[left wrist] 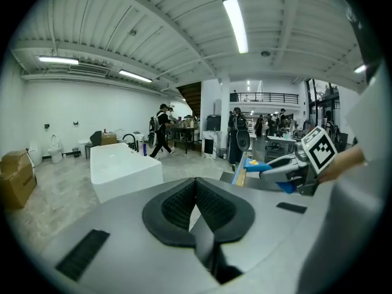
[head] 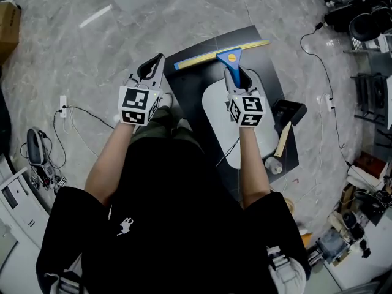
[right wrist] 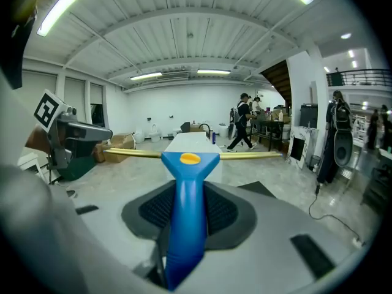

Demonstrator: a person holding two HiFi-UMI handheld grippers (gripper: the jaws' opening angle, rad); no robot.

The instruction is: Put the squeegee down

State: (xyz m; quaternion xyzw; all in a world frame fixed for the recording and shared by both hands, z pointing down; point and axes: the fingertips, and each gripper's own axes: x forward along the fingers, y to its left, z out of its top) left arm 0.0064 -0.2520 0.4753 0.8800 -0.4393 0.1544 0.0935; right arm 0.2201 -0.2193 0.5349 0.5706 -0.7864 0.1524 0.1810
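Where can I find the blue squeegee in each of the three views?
Head view: squeegee above centre, handle in the right claw.
Left gripper view: squeegee at the right, middle height.
Right gripper view: squeegee in the centre, gripped.
Shared landmark: white tub, behind it in both gripper views.

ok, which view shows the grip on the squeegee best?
Right gripper view: the squeegee fills the centre, blue handle clamped between the jaws. Head view shows its whole blade but small; left gripper view catches only a small part at right.
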